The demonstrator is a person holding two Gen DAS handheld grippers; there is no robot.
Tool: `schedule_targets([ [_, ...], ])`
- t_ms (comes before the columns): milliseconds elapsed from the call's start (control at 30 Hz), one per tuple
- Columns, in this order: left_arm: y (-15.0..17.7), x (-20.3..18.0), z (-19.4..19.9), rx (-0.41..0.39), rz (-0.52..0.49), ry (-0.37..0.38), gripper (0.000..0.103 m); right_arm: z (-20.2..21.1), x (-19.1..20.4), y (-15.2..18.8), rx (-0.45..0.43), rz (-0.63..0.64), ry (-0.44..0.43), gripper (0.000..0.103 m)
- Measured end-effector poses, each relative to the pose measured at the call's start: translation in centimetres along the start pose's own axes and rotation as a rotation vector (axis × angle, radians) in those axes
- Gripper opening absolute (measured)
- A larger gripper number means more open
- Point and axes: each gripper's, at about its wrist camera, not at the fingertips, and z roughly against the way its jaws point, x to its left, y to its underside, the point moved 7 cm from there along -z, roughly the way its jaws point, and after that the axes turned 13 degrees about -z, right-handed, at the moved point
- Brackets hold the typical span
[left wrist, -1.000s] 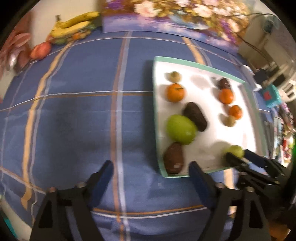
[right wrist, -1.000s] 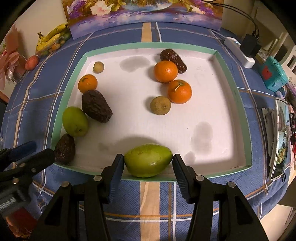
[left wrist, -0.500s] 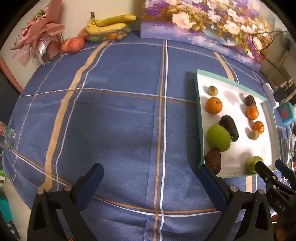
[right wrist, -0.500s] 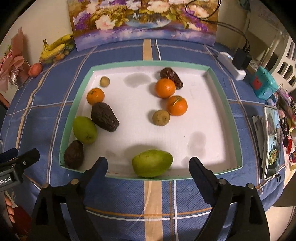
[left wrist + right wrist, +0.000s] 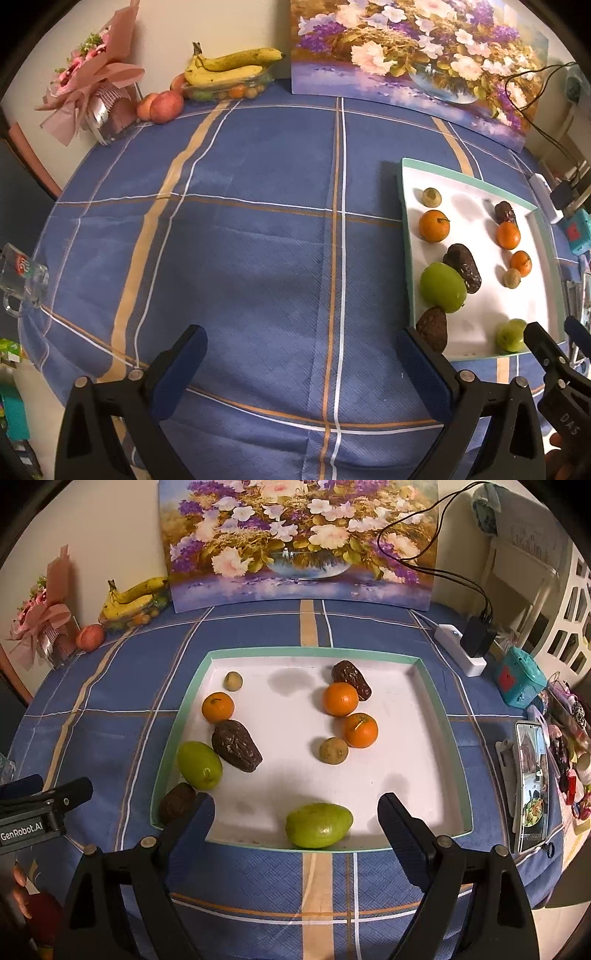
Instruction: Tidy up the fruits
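Observation:
A white tray with a green rim (image 5: 436, 686) holds several fruits: a green fruit (image 5: 318, 825) at the front edge, another green fruit (image 5: 199, 764), oranges (image 5: 340, 698), dark dates (image 5: 236, 745) and small brown fruits (image 5: 333, 750). My right gripper (image 5: 296, 827) is open and empty, raised above and behind the front green fruit. My left gripper (image 5: 301, 354) is open and empty over the blue tablecloth, left of the tray (image 5: 406, 206). The right gripper's tips also show in the left wrist view (image 5: 550, 347).
Bananas (image 5: 232, 64), apples (image 5: 166, 107) and a pink bouquet (image 5: 92, 85) stand at the table's back left. A flower painting (image 5: 299, 542) leans on the wall. A power strip (image 5: 460, 650), a teal box (image 5: 519, 677) and a phone (image 5: 530, 786) lie right of the tray. A glass mug (image 5: 22, 273) sits at the left edge.
My right gripper opened, let go of the front green fruit and drew back and up. My left gripper also drew back from the tray, opening wider.

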Motion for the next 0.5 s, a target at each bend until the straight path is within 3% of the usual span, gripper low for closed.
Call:
schedule_targets([
  [500, 0.11, -0.16, 0.17, 0.012, -0.042, -0.076, 0.103, -0.12, 0.07, 0.17, 0.004, 0.005, 0.002, 0.090],
])
